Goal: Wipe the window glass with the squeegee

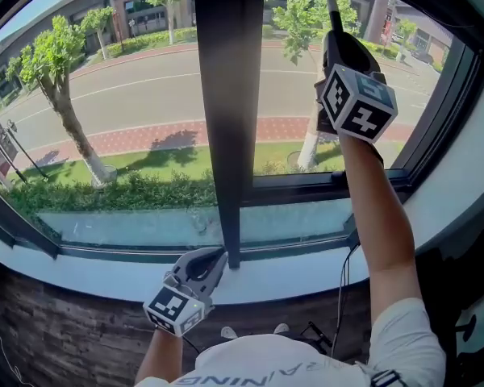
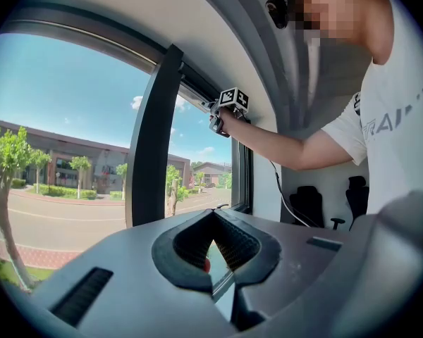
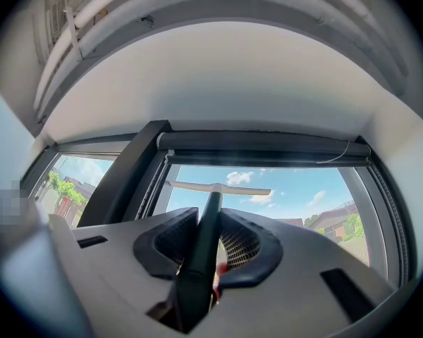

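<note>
My right gripper (image 1: pixel 336 45) is raised against the right window pane (image 1: pixel 286 95) and is shut on the dark handle (image 3: pixel 203 248) of the squeegee. The handle (image 1: pixel 333 13) runs up out of the head view. In the right gripper view the squeegee's pale blade (image 3: pixel 218 187) lies crosswise on the glass near the top of the pane. My left gripper (image 1: pixel 214 262) rests low at the white sill (image 1: pixel 105 272), beside the foot of the dark mullion (image 1: pixel 226 95). Its jaws are shut with nothing between them (image 2: pixel 213 215). The left gripper view also shows the right gripper's marker cube (image 2: pixel 234 98) up by the frame.
The wide left pane (image 1: pixel 121 95) looks onto a road, trees and a hedge. The dark window frame (image 1: pixel 444 95) bounds the right pane. A cable (image 1: pixel 341 289) hangs from the right arm. Black chairs (image 2: pixel 310 204) stand by the wall.
</note>
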